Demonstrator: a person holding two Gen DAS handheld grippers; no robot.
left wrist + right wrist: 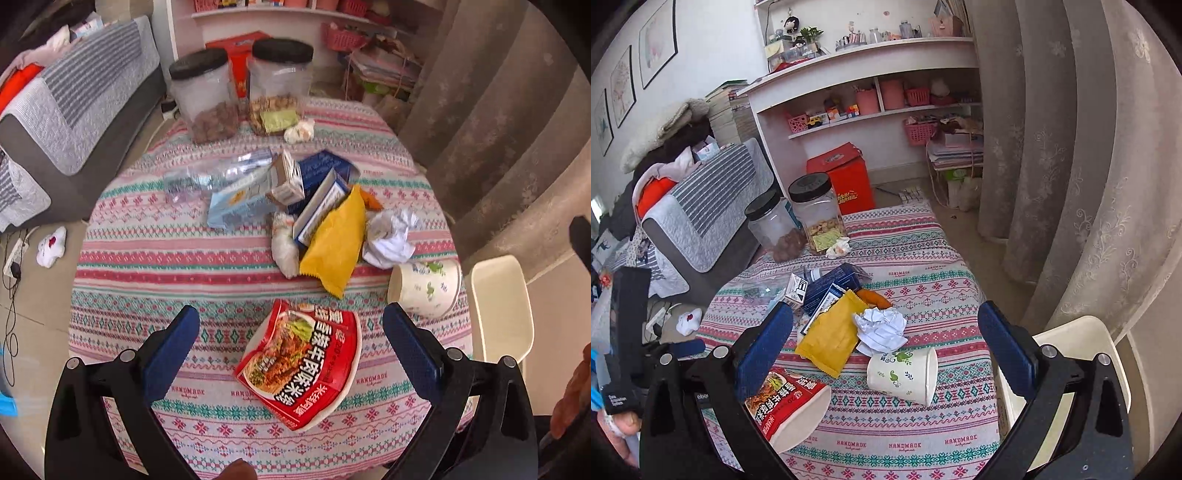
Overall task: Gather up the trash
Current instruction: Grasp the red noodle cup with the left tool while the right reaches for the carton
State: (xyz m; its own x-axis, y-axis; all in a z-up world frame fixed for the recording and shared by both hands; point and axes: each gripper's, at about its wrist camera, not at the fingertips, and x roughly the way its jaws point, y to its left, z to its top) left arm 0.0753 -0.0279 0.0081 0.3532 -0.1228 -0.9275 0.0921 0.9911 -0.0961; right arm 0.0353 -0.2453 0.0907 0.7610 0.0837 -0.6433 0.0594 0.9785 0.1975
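Trash lies on a table with a patterned cloth (147, 258). A red noodle-bowl lid (303, 365) lies closest, between the wide-apart fingers of my open left gripper (291, 332), which hovers above it. Beyond are a yellow wrapper (336, 243), crumpled white paper (391, 236), a tipped paper cup (424, 288), blue boxes (321, 184), a small carton (286, 177) and a crushed clear bottle (218, 173). My right gripper (886, 332) is open and empty above the paper cup (905, 373), the crumpled paper (882, 325) and the yellow wrapper (831, 336); the red lid (786, 402) sits by its left finger.
Two clear jars with black lids (207, 96) (277, 85) stand at the table's far edge beside a small tissue wad (299, 131). A cream chair (498, 306) is at the right, a curtain (1071, 166) behind it. A grey sofa (74, 110) is on the left, shelves (871, 92) at the back.
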